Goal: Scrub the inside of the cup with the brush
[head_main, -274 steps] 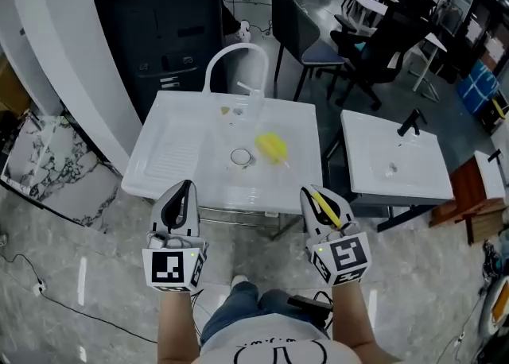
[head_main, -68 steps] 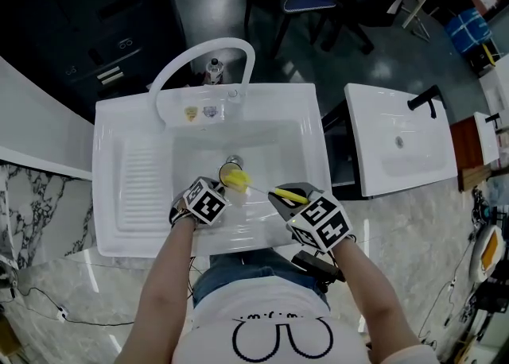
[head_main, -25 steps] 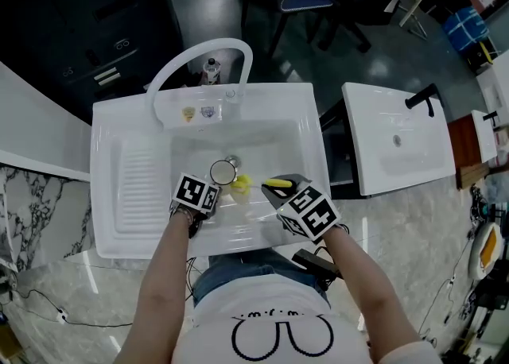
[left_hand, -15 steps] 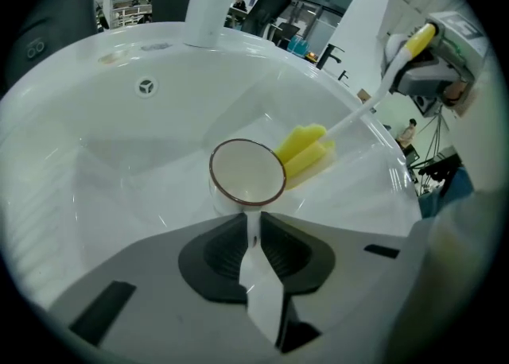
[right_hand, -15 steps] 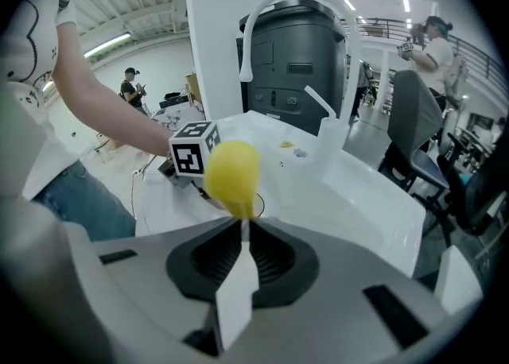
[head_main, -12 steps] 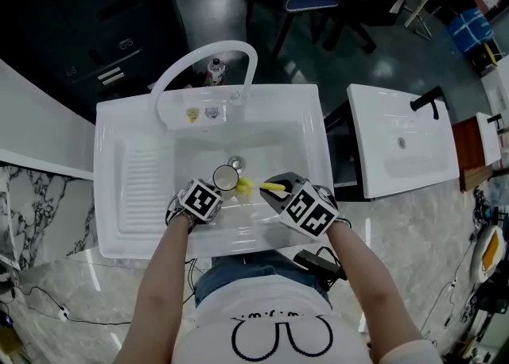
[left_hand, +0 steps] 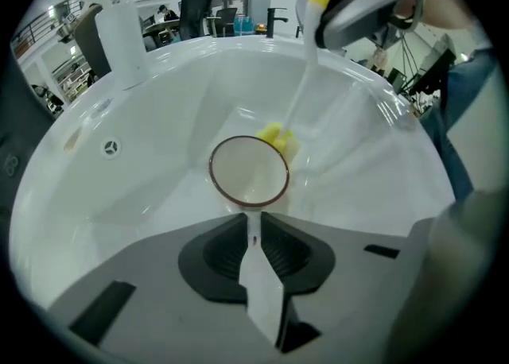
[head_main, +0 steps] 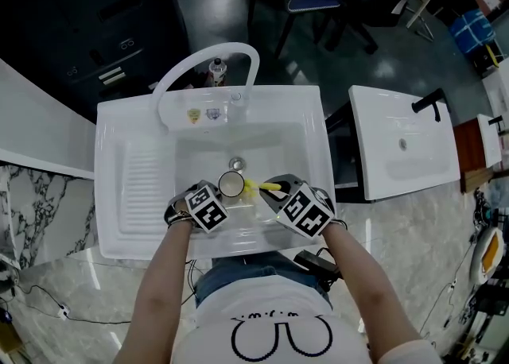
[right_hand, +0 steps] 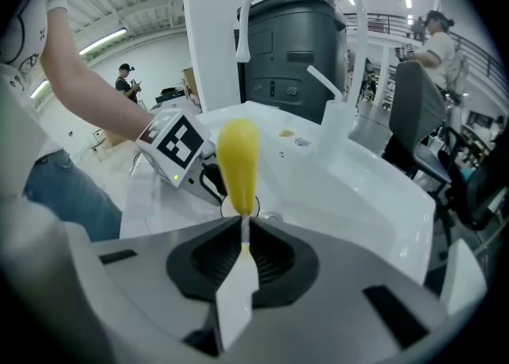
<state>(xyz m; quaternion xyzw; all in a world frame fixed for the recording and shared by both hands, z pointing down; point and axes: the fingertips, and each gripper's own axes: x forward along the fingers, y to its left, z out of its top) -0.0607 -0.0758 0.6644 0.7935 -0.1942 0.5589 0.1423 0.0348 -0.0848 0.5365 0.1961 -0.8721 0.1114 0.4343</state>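
Cup [left_hand: 249, 170] rim sits pinched in the left gripper's [left_hand: 253, 223] jaws, brush [right_hand: 238, 168] clamped in the right gripper's [right_hand: 242, 231]. A hard shove could twist the cup free.

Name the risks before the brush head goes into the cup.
1. The left gripper pinches the cup only at its rim; brush pressure could twist it loose into the sink.
2. The yellow brush head sits outside the rim; pushing now may snag it instead of entering.
3. The right gripper holds the brush's yellow handle far from the head, so aim may wander.
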